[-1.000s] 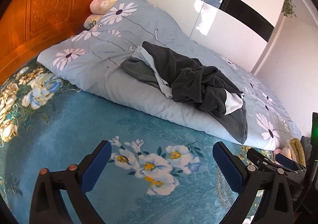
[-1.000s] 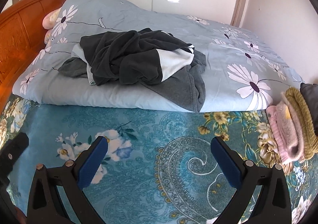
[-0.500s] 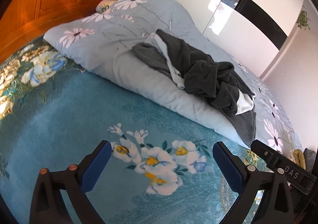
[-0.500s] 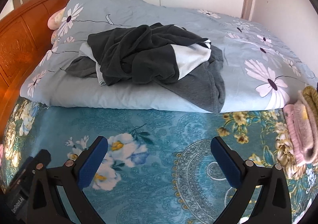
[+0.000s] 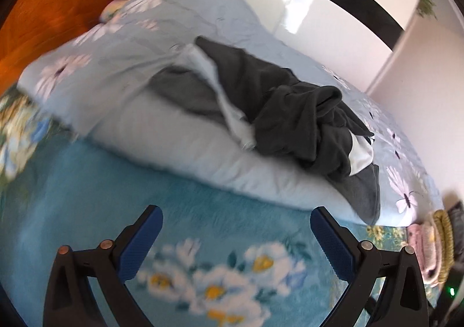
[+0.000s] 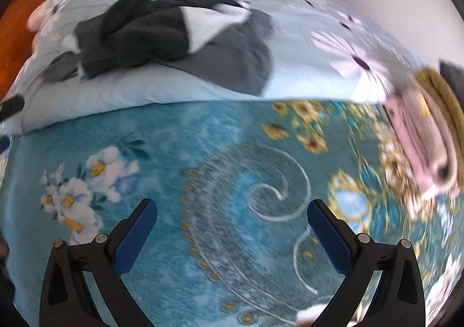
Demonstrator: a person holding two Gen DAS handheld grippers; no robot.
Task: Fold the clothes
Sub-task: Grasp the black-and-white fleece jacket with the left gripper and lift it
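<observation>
A crumpled heap of dark grey clothes with white and pale blue patches lies on the folded light blue quilt. In the right wrist view the same heap of clothes sits at upper left on the quilt. My left gripper is open above the teal floral blanket, short of the quilt's edge, with nothing between its fingers. My right gripper is open too, over the teal blanket, empty. Both views are blurred by motion.
Folded pink and mustard knitwear is stacked at the right side of the bed, also visible as knitwear in the left wrist view. An orange wooden headboard stands at left. A white wardrobe wall runs behind the bed.
Both grippers have moved forward toward the quilt and the heap of clothes, which now looks larger. The right view has swung and tilted; the left view no longer shows the other gripper.
</observation>
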